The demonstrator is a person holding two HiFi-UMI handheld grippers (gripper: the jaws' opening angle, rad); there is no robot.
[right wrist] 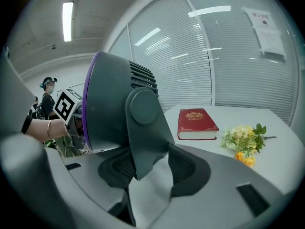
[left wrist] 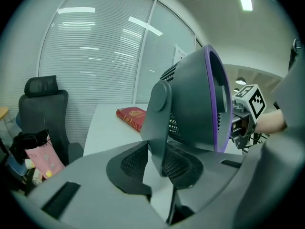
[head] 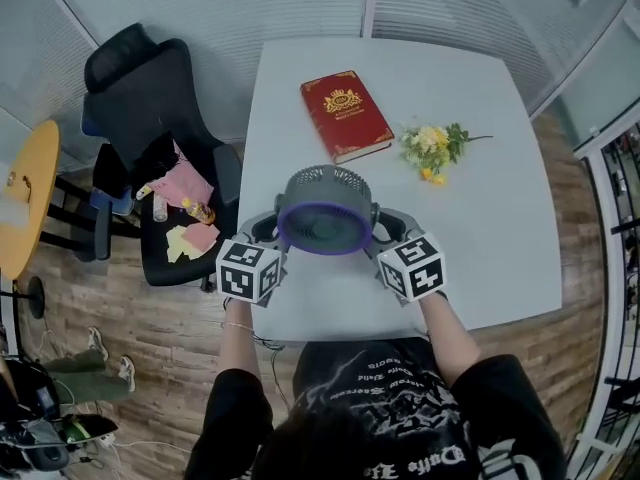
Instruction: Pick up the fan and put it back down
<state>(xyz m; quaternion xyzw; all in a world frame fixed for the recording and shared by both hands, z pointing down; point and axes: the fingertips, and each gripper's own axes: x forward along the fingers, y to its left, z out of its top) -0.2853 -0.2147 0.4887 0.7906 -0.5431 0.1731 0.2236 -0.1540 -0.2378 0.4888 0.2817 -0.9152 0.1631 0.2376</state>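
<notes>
A grey fan with a purple front ring hangs above the white table, held from both sides. My left gripper is shut on the fan's left support arm; in the left gripper view that gripper has the arm between its black pads. My right gripper is shut on the right support arm; in the right gripper view the gripper clamps it the same way. The fan's head faces the person. Its base is hidden.
A red book lies at the table's far middle, with a bunch of yellow flowers to its right. A black office chair loaded with small items stands left of the table. A yellow round table is at the far left.
</notes>
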